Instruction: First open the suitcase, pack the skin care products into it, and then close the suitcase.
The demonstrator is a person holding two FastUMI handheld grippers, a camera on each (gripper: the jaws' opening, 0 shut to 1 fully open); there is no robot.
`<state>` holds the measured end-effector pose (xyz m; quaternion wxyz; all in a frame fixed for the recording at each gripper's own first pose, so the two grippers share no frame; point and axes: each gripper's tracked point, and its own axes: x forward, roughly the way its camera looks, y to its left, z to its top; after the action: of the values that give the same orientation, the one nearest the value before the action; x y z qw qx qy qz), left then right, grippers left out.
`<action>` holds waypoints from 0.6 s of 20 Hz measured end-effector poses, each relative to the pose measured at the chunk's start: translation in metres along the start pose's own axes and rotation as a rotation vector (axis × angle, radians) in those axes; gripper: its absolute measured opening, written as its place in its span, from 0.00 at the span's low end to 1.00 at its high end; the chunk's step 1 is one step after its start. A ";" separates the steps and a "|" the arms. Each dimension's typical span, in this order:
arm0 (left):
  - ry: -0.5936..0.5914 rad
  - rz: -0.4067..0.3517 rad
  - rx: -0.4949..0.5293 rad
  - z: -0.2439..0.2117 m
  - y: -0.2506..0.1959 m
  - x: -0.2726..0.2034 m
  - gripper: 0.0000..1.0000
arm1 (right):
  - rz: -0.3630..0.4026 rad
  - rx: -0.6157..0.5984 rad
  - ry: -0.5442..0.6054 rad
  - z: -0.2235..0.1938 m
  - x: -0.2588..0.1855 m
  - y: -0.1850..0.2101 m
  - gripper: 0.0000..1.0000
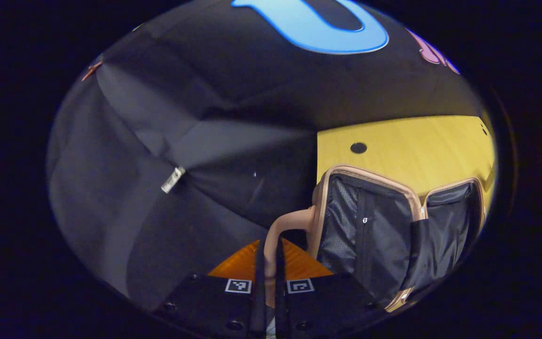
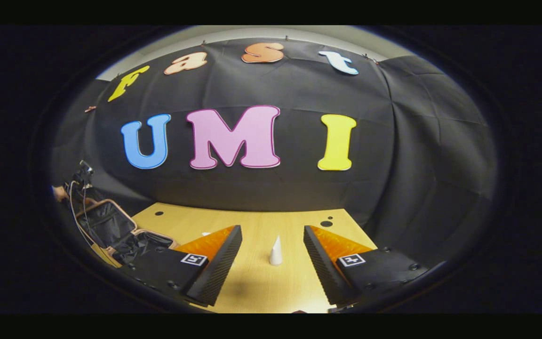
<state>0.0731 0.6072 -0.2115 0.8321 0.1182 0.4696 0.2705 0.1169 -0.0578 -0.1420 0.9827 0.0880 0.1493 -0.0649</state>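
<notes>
The suitcase (image 1: 370,226) lies open on the wooden table (image 1: 421,146), its tan-trimmed lid raised and its black lining showing. My left gripper (image 1: 270,249) is shut on the suitcase's tan handle (image 1: 290,221), which runs up between the fingers. In the right gripper view the suitcase (image 2: 111,226) sits at the far left, with the left gripper (image 2: 80,176) and a hand above it. My right gripper (image 2: 272,230) stands open low over the table, and a small white cone-topped skin care bottle (image 2: 276,251) stands upright between and just beyond its fingers, touching neither.
The black cloth wall (image 2: 393,155) closes the table at the back and right. Small dark holes (image 2: 326,223) mark the tabletop. A second small white item (image 2: 205,233) peeks out beside my right gripper's left finger.
</notes>
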 end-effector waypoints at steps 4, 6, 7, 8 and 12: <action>0.092 -0.076 -0.098 -0.037 0.005 0.042 0.16 | -0.034 -0.001 0.115 -0.028 -0.011 0.011 0.85; 0.123 -0.090 -0.068 -0.051 -0.001 0.054 0.18 | -0.050 -0.024 0.138 -0.033 -0.012 0.020 0.85; 0.139 -0.090 -0.042 -0.060 -0.002 0.062 0.20 | -0.052 -0.035 0.146 -0.035 -0.011 0.025 0.85; 0.167 -0.083 -0.009 -0.069 -0.002 0.068 0.22 | -0.044 -0.042 0.152 -0.037 -0.009 0.033 0.85; 0.099 -0.016 0.041 -0.062 0.021 0.081 0.42 | -0.019 -0.026 0.184 -0.053 0.000 0.059 0.86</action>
<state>0.0475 0.6661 -0.2931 0.8074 0.1178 0.5166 0.2595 0.1106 0.0099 -0.1828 0.9653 0.0796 0.2405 -0.0637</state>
